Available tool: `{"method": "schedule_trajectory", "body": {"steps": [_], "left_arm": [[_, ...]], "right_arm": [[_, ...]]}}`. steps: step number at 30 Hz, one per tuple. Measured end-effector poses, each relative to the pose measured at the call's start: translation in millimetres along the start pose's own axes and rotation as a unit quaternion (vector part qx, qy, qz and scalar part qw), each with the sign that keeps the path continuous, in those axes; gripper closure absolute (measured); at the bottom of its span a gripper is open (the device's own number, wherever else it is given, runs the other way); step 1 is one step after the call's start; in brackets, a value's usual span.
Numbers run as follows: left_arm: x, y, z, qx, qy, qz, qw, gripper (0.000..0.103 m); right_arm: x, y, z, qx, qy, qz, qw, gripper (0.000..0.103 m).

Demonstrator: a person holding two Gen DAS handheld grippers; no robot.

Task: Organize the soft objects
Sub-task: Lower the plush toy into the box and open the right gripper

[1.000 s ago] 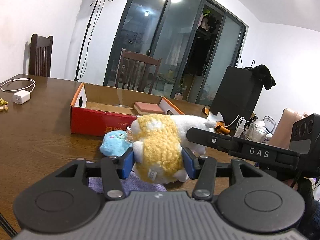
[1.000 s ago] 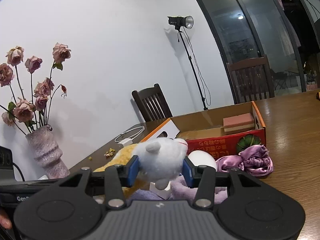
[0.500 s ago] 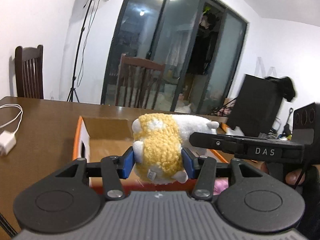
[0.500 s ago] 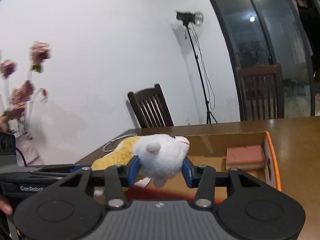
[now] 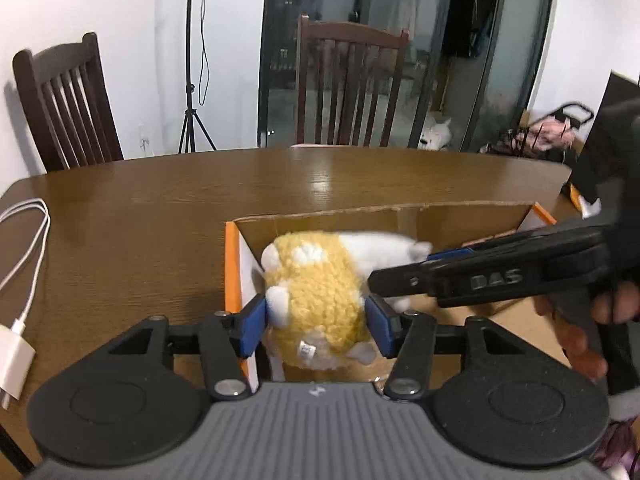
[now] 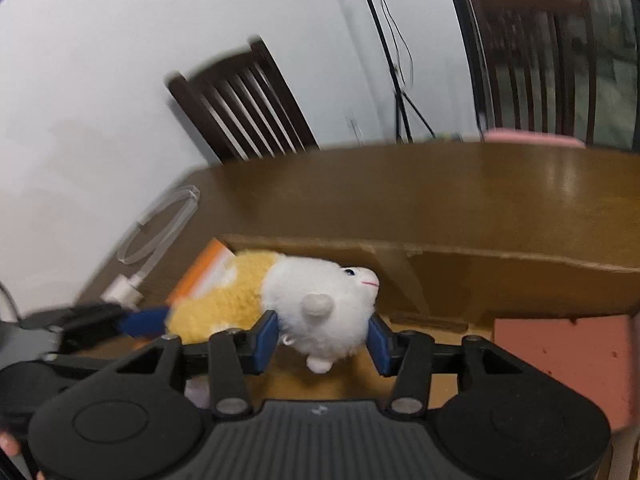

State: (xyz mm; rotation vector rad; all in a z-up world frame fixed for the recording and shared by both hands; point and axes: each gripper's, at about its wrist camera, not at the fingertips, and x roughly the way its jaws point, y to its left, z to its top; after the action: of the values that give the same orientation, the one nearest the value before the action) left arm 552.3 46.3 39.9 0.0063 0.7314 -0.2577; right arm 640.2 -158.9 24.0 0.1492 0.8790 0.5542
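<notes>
Brown table point(image 5: 160, 208) bears the cardboard box point(image 5: 400, 216); left gripper point(image 5: 316, 320) and right gripper point(image 6: 322, 336), both clamped on the plush toy point(image 5: 316, 280), hold it over the box's 9 o'clock end; next, lower and release

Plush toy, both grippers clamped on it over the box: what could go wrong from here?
1. The left gripper and right gripper both squeeze the plush toy; uneven release could drag it sideways.
2. It hangs near the cardboard box wall and may snag the rim.
3. It could land on the pink sponge.

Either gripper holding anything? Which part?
Both hold the yellow-and-white plush toy: left gripper clamps its yellow rear, right gripper its white head.
</notes>
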Motion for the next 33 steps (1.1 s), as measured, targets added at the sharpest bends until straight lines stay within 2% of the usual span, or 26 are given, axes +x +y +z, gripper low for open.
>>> {"method": "schedule_trajectory", "body": {"steps": [4,11,16,19,22,26,30,33], "left_arm": [[2.1,-4.7,-5.0,0.016,0.016,-0.011,0.9997,0.046],[-3.6,-12.6,-14.4,0.015,0.011,-0.006,0.9998,0.047],[-16.5,-22.2,-27.6,0.008,0.011,0.007,0.9999,0.047],[-26.9,-27.0,-35.5,0.005,0.010,0.008,0.9999,0.043],[-41.6,-20.0,-31.4,-0.025,-0.008,0.008,0.9996,0.040],[-96.3,-18.6,-20.9,-0.037,-0.058,0.009,0.9976,0.039],[-159.7,-33.1,-11.5,-0.030,-0.109,0.025,0.9933,0.036],[-206.4,-52.0,-24.2,-0.005,-0.158,0.032,0.9870,0.027]], "right_arm": [[14.7,-3.2,-7.7,0.003,0.028,0.001,1.000,0.048],[15.4,-3.7,-18.5,-0.002,0.031,0.006,0.999,0.045],[6.6,-7.2,-31.8,0.004,0.038,0.035,0.999,0.045],[-7.0,0.2,-41.1,-0.014,0.033,0.025,0.999,0.045],[-34.4,14.9,-44.0,-0.043,0.009,-0.009,0.999,0.045],[-89.8,22.0,-36.1,-0.049,-0.026,-0.022,0.998,0.045],[-162.4,24.7,-36.3,-0.066,-0.077,-0.045,0.994,0.040],[-219.7,30.3,-55.4,-0.086,-0.121,-0.056,0.987,0.035]]}}
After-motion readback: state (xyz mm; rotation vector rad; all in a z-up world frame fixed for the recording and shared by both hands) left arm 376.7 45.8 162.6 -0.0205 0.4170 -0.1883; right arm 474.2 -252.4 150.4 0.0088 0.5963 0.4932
